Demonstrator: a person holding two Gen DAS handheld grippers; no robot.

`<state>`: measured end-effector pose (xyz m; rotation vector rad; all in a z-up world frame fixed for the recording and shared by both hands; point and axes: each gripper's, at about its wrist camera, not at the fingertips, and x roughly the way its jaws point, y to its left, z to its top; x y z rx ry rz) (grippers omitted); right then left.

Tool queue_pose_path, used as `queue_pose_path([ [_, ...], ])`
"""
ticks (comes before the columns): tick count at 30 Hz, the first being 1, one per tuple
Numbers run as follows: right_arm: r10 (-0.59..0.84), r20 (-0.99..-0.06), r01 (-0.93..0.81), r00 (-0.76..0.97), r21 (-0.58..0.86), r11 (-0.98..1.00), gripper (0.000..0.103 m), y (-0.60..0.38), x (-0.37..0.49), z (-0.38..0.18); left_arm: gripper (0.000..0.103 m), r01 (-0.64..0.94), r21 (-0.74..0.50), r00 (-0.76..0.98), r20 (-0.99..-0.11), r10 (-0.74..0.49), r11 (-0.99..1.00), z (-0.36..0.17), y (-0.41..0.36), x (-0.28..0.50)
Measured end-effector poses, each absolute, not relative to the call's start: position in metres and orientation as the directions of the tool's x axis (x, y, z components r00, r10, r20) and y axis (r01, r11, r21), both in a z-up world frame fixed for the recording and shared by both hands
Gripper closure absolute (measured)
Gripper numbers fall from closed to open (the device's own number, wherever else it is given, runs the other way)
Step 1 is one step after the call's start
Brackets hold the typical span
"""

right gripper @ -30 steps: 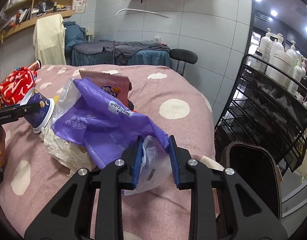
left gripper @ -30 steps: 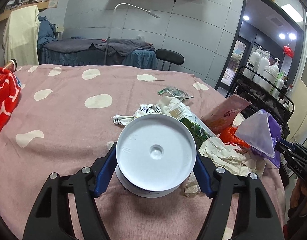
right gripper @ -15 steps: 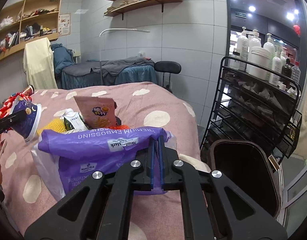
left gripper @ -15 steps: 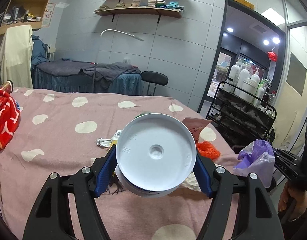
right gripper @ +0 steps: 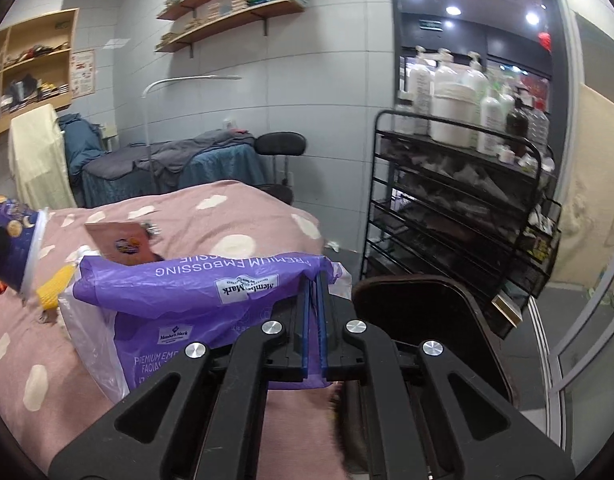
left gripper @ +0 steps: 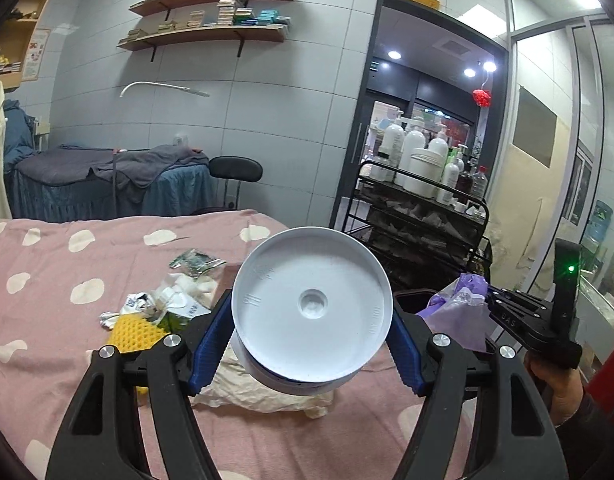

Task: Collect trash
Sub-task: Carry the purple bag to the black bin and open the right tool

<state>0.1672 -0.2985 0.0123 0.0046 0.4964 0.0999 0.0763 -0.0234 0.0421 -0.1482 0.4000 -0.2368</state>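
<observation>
My left gripper [left gripper: 311, 320] is shut on a paper cup [left gripper: 309, 308] whose white base faces the camera. In the right wrist view the same cup [right gripper: 15, 248] shows purple sides at the far left. My right gripper [right gripper: 314, 280] is shut on a purple plastic bag [right gripper: 195, 292], which hangs above the bed's edge beside a black trash bin [right gripper: 427, 320]. In the left wrist view that bag [left gripper: 459, 312] is at the right. On the pink spotted bed [left gripper: 67, 280] lie a yellow sponge [left gripper: 135, 330], crumpled paper [left gripper: 259, 392], white wrappers [left gripper: 179, 300] and a foil packet [left gripper: 195, 260].
A pink snack packet [right gripper: 123, 240] stands behind the bag. A black wire rack [right gripper: 459, 200] with white bottles stands close behind the bin. A black stool [right gripper: 281, 144] and a covered massage bed [right gripper: 167, 164] are by the far wall. A glass door [right gripper: 587, 320] is at the right.
The right jaws closed on the purple bag and lifted it off the pile. Both hands rose and swung right towards the bed's edge, bringing the bin and rack closer. The cup stays gripped.
</observation>
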Motion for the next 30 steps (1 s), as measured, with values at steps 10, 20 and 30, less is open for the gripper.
queue_pose_path([
  [10, -0.124, -0.634, 0.151, 0.764, -0.012, 0.988, 0.098, -0.373, 0.218, -0.04, 0.033, 0.34, -0.205, 0.831, -0.391, -0.395, 0.918, 0.042, -0.078, 0.097],
  [20, -0.248, -0.743, 0.261, 0.622, -0.102, 0.96, 0.098, -0.408, 0.254, -0.085, 0.033, 0.429, -0.209, 0.771, -0.422, -0.477, 0.879, 0.04, -0.123, 0.112],
  [30, -0.285, -0.736, 0.278, 0.614, -0.136, 0.951, 0.023, -0.412, 0.233, -0.09, 0.033, 0.492, -0.216, 0.711, -0.459, -0.533, 0.843, 0.035, -0.16, 0.124],
])
